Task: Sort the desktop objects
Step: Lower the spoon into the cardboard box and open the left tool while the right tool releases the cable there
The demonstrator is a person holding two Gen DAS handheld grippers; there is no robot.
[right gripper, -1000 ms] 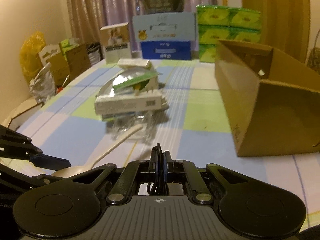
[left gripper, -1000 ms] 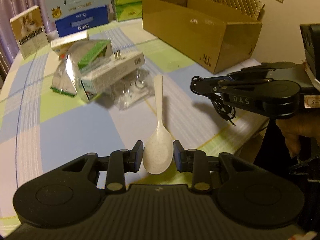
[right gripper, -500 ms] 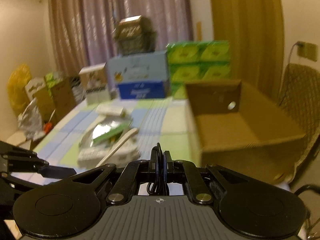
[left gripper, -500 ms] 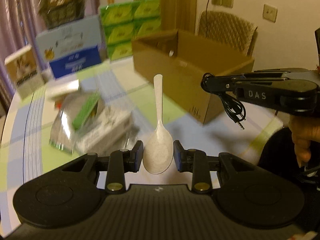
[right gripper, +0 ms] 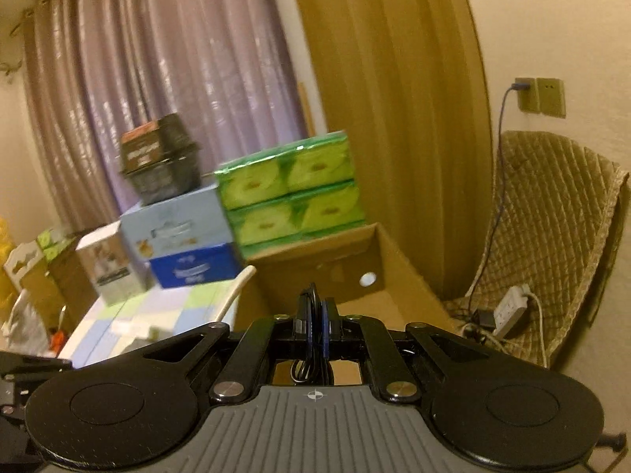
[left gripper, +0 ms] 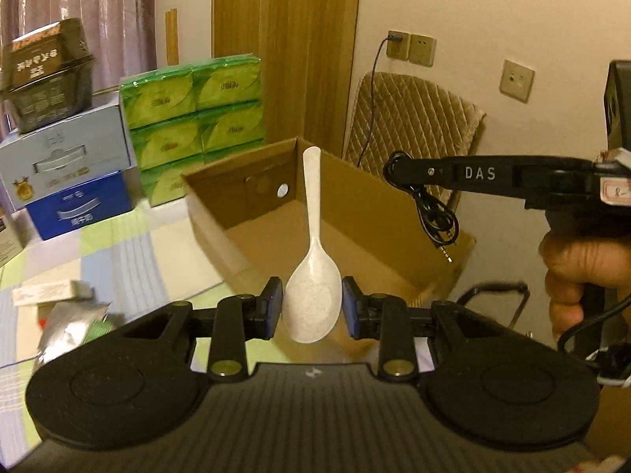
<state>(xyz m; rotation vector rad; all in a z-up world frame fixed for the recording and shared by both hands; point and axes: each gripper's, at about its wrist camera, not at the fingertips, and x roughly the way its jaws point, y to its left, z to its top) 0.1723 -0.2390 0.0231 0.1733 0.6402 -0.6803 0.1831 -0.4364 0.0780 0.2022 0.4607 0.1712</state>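
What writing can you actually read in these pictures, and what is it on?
"DAS": white letters on the side of the right gripper.
Dark box: print not legible.
Green packs: logos too small.
Blue-and-white box: print blurred.

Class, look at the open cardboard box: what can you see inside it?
The cardboard box shows bare brown inner walls and floor, plus a round hole in its far wall. The white spoon and the left gripper cover part of the floor.

Cable point(right gripper: 312, 339) end hidden (behind fingers point(right gripper: 301, 321)).
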